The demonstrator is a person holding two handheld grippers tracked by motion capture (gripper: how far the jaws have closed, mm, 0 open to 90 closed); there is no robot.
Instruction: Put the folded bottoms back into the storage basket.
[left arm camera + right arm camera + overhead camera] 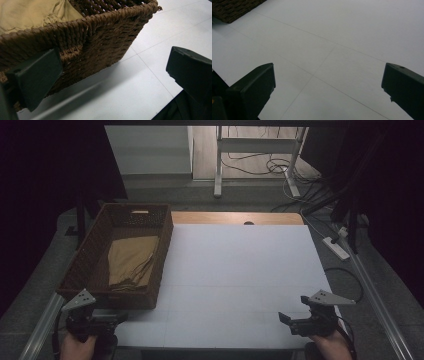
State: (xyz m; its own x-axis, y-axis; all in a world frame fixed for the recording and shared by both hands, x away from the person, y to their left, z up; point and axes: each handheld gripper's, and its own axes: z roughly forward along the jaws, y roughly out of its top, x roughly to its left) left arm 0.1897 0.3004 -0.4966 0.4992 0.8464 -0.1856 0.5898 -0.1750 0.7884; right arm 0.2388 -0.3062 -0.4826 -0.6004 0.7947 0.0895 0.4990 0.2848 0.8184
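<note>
A dark brown wicker basket (161, 260) stands on the left of the white table top (240, 270), with a folded tan cloth (131, 261) lying inside it. My left gripper (112, 320) is held at the front left corner, just before the basket's near wall (100, 42), open with nothing between its jaws. The tan cloth (27, 12) shows over the rim there. My right gripper (286, 319) hovers at the front right of the table, open and empty over bare white surface (332, 40). The basket's corner (232, 8) shows far off.
A strip of wooden table edge (235, 217) lies beyond the white sheet. Behind it stand a white frame (255, 155) with loose cables on the floor, and a power strip (336, 247) at the right. A metal rail (372, 290) runs along the table's right side.
</note>
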